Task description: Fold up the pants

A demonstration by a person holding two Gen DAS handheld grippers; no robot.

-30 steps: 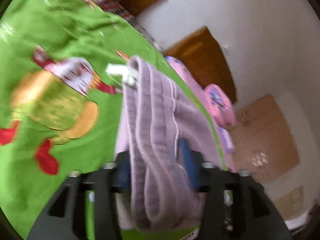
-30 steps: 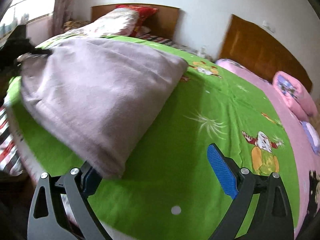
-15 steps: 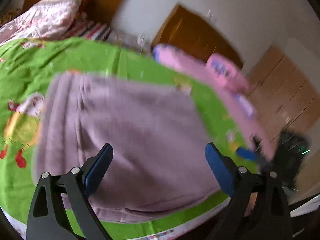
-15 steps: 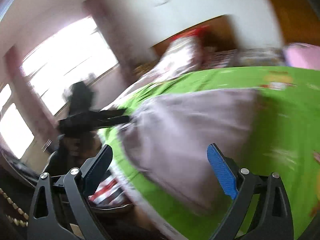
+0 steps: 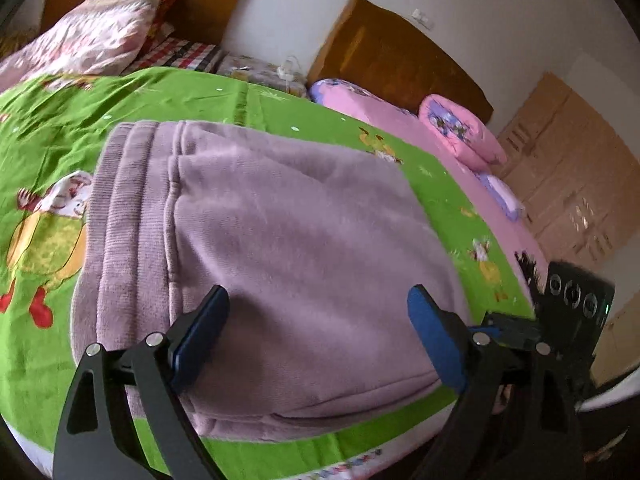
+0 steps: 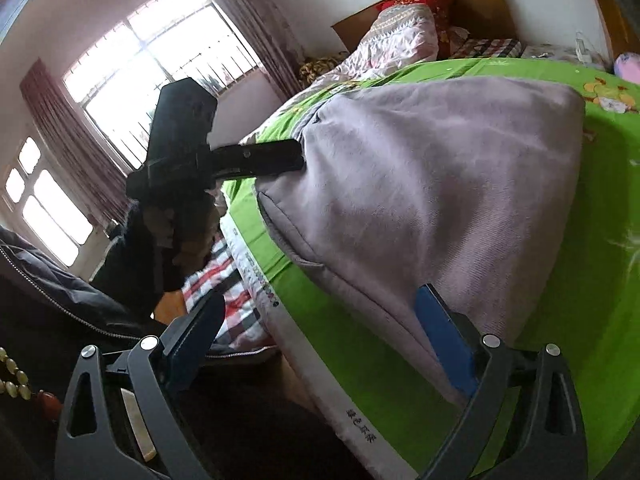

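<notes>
bed [image 5: 328, 128]: green sheet, near edge | pants [image 5: 280, 248]: folded, flat near bed edge | left gripper [image 5: 316, 336]: jaws just opened wide, released, above cloth | right gripper [image 6: 320, 340]: jaws spread, empty | advice: smooth top layer, square edges

Folded pants [image 5: 280, 248] on bed [image 5: 48, 380] near its front edge, pillows [image 5: 80, 36] behind at headboard [image 5: 216, 4]

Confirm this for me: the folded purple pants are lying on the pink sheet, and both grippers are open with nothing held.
Not quite. The pants lie on the green sheet, as the left wrist view shows; the pink bedding is further off, beside it. The rest holds: the left gripper and the right gripper both stand open, holding nothing.
</notes>
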